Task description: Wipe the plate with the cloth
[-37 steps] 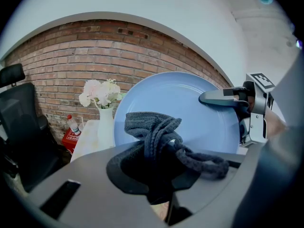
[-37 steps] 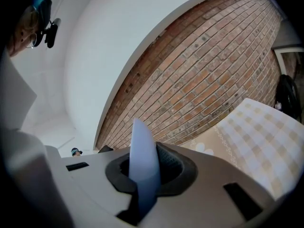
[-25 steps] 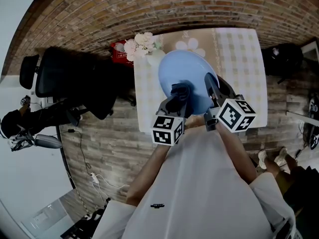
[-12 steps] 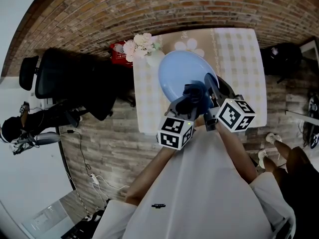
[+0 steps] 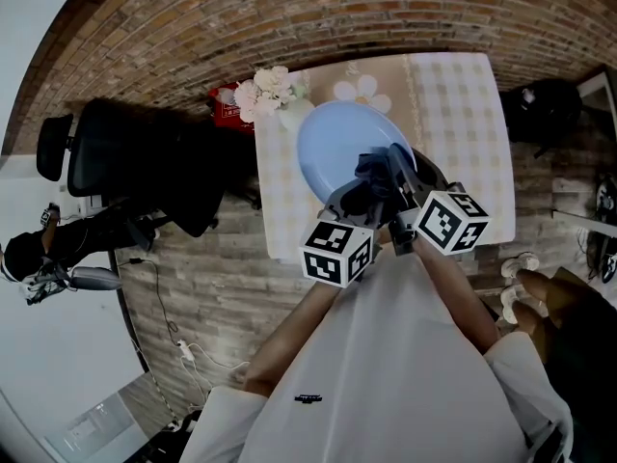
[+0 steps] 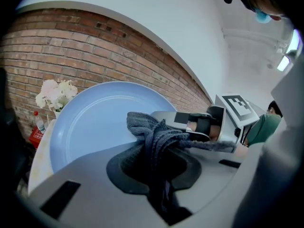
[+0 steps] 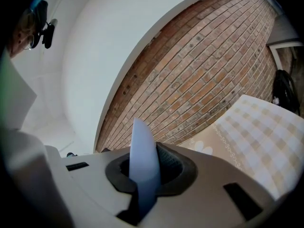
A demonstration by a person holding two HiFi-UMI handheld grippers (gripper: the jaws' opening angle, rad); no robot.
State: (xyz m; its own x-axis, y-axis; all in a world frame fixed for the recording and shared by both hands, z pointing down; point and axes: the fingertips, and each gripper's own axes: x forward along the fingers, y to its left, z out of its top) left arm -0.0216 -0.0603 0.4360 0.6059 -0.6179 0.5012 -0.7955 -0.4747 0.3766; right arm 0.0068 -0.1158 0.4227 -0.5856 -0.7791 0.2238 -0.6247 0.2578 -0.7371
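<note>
A light blue plate (image 5: 337, 148) is held up above the table, tilted, with my right gripper (image 5: 403, 174) shut on its rim. In the right gripper view the plate (image 7: 144, 163) shows edge-on, clamped between the jaws. My left gripper (image 5: 364, 193) is shut on a dark grey cloth (image 5: 374, 170), which is pressed on the plate's right part beside the right gripper. In the left gripper view the cloth (image 6: 159, 144) bunches out of the jaws against the plate's face (image 6: 90, 122), and the right gripper (image 6: 209, 127) shows just behind it.
A table with a checked cloth (image 5: 463, 114) lies below the plate. White flowers in a vase (image 5: 265, 93) and a red item (image 5: 229, 102) stand at its far left corner. A black chair (image 5: 135, 152) is at the left. A brick wall (image 7: 209, 75) lies beyond.
The left gripper has carried the cloth from the plate's lower middle rightwards across its face to the edge beside the right gripper. The plate has shifted slightly left.
</note>
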